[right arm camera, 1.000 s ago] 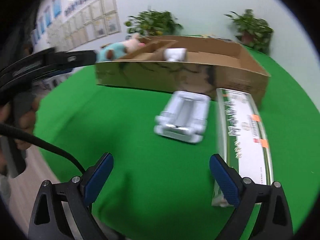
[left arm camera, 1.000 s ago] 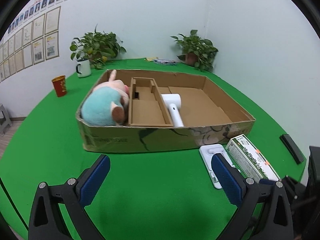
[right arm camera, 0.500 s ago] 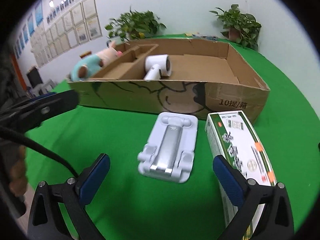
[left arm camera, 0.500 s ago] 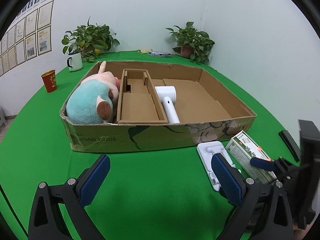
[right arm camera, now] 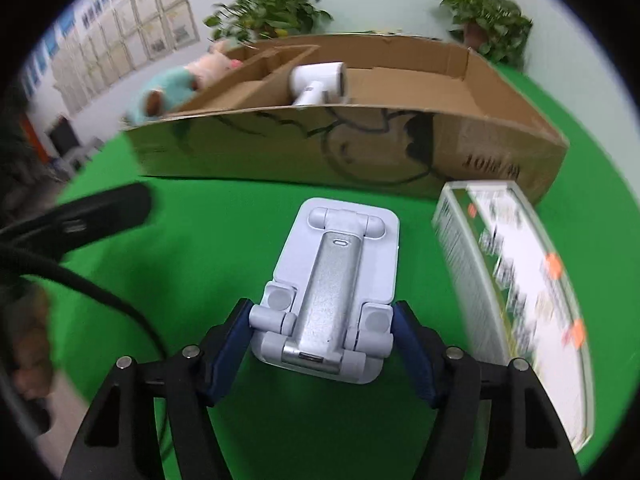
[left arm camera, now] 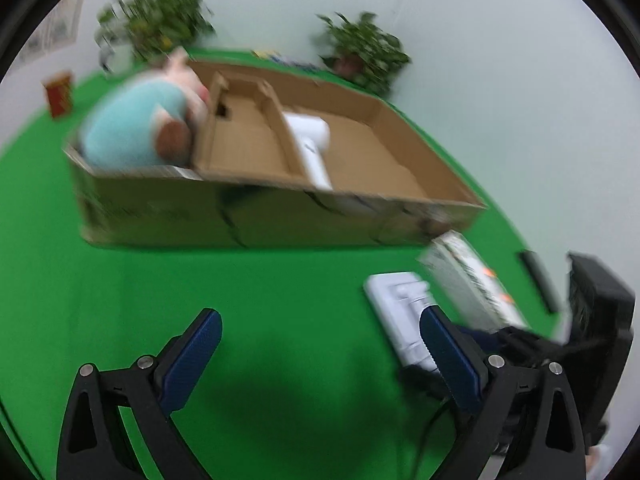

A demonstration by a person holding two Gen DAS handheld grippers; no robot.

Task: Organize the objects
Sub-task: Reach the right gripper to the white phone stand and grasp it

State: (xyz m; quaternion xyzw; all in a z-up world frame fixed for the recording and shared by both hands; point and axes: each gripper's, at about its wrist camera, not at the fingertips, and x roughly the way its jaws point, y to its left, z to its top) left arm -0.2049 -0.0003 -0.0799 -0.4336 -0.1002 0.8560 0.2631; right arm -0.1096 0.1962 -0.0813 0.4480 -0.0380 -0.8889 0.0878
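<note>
The white phone stand (right arm camera: 334, 286) lies flat on the green cloth (right arm camera: 224, 236), just in front of the cardboard box (right arm camera: 360, 148). The right gripper (right arm camera: 322, 344) is closing around its near end, pads right at the edges. My worry: it's thin and slick, so a shallow pinch could squirt it into the green carton (right arm camera: 516, 284) beside it. The left gripper (left arm camera: 320, 356) hangs wide open, nothing in it. Potted plants (right arm camera: 272, 12) stand along the pale wall.

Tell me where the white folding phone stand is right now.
The white phone stand lies flat on the green table, in front of the cardboard box and left of the green-and-white carton in the right wrist view, its near end between the closing right gripper jaws.
</note>
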